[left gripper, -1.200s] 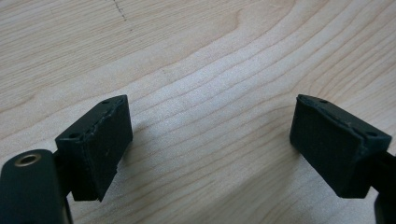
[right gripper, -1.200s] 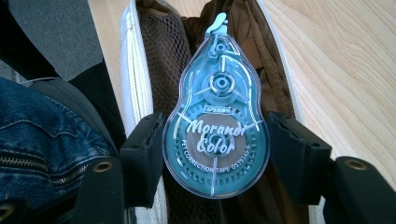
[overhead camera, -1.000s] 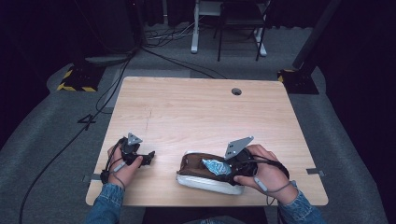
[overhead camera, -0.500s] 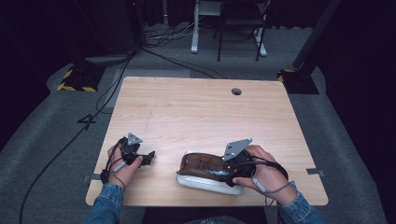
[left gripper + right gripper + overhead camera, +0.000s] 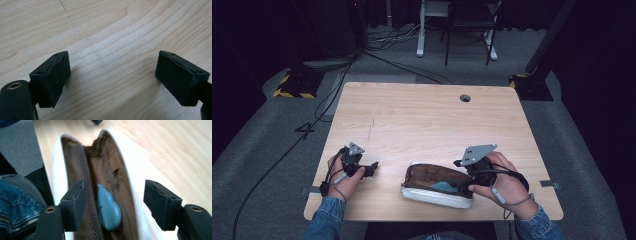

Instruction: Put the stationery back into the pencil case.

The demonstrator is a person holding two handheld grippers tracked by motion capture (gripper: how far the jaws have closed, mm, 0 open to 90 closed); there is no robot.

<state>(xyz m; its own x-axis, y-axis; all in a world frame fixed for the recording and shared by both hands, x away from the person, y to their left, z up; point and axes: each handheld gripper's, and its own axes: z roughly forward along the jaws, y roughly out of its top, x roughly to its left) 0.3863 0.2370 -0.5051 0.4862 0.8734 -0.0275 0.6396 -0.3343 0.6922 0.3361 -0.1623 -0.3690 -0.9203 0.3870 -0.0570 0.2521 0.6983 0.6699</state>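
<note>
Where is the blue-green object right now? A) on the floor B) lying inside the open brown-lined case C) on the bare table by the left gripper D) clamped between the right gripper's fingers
B: the blue-green object lies inside the open case, against its brown lining, while the right gripper stands open above it with its fingers clear of it.

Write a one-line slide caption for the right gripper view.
Open right gripper poised over an open white pouch with brown lining, a teal blue object lying inside, free of the pads.
</note>
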